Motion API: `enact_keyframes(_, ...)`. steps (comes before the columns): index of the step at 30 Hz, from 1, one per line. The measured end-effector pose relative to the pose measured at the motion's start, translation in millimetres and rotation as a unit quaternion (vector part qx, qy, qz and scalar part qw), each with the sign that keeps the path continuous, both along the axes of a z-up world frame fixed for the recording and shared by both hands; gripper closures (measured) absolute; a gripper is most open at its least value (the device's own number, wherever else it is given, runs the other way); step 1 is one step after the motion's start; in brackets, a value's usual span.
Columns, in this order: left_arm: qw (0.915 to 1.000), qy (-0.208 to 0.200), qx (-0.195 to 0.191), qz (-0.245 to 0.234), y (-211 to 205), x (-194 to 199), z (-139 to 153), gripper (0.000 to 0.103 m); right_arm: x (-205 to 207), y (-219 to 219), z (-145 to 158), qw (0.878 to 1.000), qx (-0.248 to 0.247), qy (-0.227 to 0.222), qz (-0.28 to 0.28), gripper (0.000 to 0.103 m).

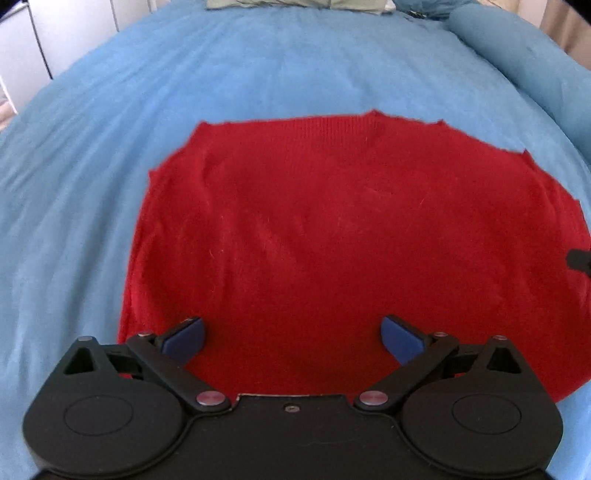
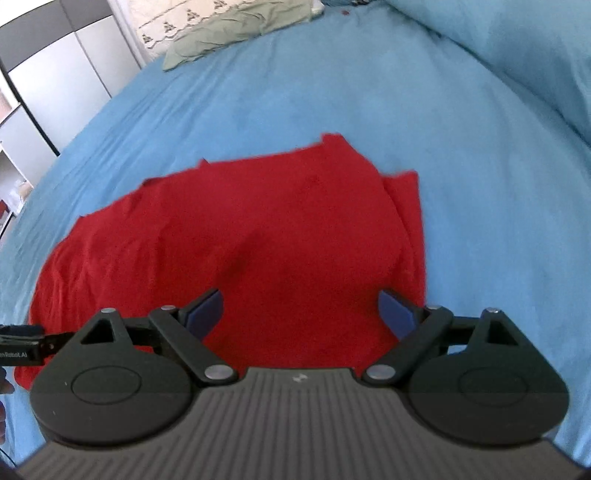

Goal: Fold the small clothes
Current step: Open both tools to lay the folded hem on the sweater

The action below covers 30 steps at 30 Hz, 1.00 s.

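Observation:
A red knit garment (image 1: 332, 229) lies spread flat on the blue bed sheet (image 1: 110, 166), its ribbed collar at the far edge. It also shows in the right wrist view (image 2: 266, 240), with a folded layer along its right side. My left gripper (image 1: 291, 338) is open and empty, hovering over the garment's near edge. My right gripper (image 2: 301, 314) is open and empty, over the garment's near right part. The tip of the right gripper shows at the right edge of the left wrist view (image 1: 580, 258). Part of the left gripper shows at the left edge of the right wrist view (image 2: 22, 339).
A pale green cloth (image 2: 236, 29) lies crumpled at the far end of the bed, also seen in the left wrist view (image 1: 295, 4). A blue pillow or rolled duvet (image 1: 524, 62) lies at the far right. White and grey cupboards (image 2: 55, 81) stand beyond the bed's left edge.

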<state>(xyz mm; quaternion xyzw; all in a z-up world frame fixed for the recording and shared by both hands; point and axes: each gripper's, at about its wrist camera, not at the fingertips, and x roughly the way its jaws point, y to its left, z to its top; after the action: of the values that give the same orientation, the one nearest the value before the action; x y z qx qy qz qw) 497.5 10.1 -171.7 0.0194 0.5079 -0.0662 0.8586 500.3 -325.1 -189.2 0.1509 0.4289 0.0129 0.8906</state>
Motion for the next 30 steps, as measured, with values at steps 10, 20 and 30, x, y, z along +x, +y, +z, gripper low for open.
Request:
enact_keyframes(10,0.9992,-0.035,-0.015,-0.004,-13.4,-22.7,57.9,0.001,-32.0,-23.2,54.8,0.997,0.038,-0.059,-0.021,0.000)
enact_keyframes(20,0.9962,-0.044,0.009,-0.075,-68.8,-46.3,69.6,0.000,-73.5,-52.8,46.4,0.999,0.017,-0.030,-0.007,0.000)
enact_keyframes(30,0.9984,-0.047,0.005,-0.030,-96.5,-18.8,39.7,0.001,8.1,-78.5,-11.3,0.998,0.058,0.010,0.015,0.018)
